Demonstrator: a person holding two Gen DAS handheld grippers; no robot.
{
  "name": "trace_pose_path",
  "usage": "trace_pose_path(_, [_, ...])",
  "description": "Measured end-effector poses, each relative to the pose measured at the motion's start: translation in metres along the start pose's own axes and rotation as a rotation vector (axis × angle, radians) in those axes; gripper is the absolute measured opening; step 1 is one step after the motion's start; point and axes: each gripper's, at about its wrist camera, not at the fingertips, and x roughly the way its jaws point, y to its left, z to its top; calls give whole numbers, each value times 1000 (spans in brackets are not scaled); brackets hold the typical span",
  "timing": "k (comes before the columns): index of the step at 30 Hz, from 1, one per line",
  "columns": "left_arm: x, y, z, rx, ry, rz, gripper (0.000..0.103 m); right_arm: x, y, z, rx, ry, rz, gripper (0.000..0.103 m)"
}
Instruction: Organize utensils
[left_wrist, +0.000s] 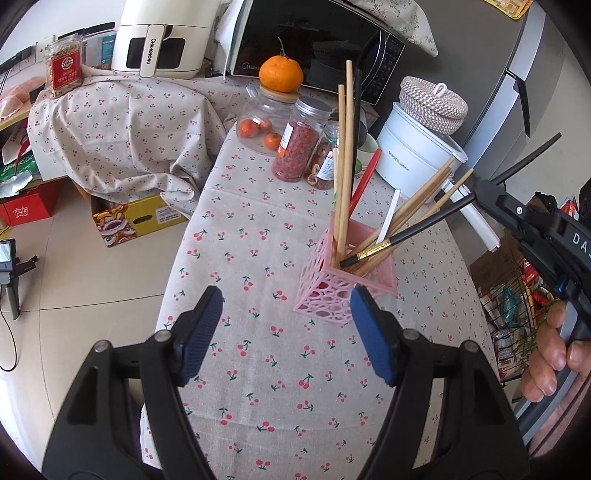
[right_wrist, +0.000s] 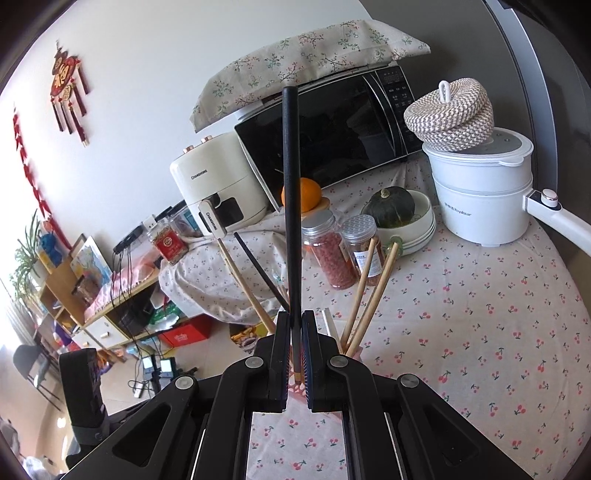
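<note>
Your table (left_wrist: 280, 369), under a cherry-print cloth, carries the microwave (left_wrist: 317, 48) at the back, with a white cooker pot (left_wrist: 417, 155) to one side and jars (left_wrist: 299, 147) in front of it. Near the middle of the cloth stands the pink lattice holder (left_wrist: 332, 291) — upright, with wooden chopsticks (left_wrist: 343, 162) leaning out of it alongside a red utensil and a white one.

Your left gripper (left_wrist: 286, 325) hangs over the cloth just short of the holder, jaws spread wide, nothing between them.

Your right gripper (right_wrist: 294, 354) has its jaws closed on a black chopstick (left_wrist: 406, 232) — in the left wrist view the gold-banded end of that stick lies at the holder's mouth, among the wooden ones, while its shaft slants up to the gripper.
</note>
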Motion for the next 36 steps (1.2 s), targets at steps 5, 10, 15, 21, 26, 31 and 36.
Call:
trace_pose_path(5, [-1,0,-1,-2,8,-11,72,17,7,-3,-33,30,-30,6])
trace_pose_path(10, [4,-4,-3,14,26,-10,73,36,7,-8,-66,78,-52,8])
trace_pose_path(15, [6,-11,-4,32,41,-11,78,15,-5,1,-29,26,-28,41])
trace_pose_path(21, [2,-27,-6,63,41,-12,83,-28,-12,10,-14,-72,-28,65])
trace_pose_path(26, [-6,-49,-9,123,31,-5,87,-63,-14,13,-27,-141,-65,75])
trace_pose_path(31, [-24,-70,-14,180,-3,9,96,-93,-12,2,-49,-147,-107,84])
trace_pose_path(36, [-48,-89,-22,232,-69,67,102,-114,-15,-14,-48,-110,-165,89])
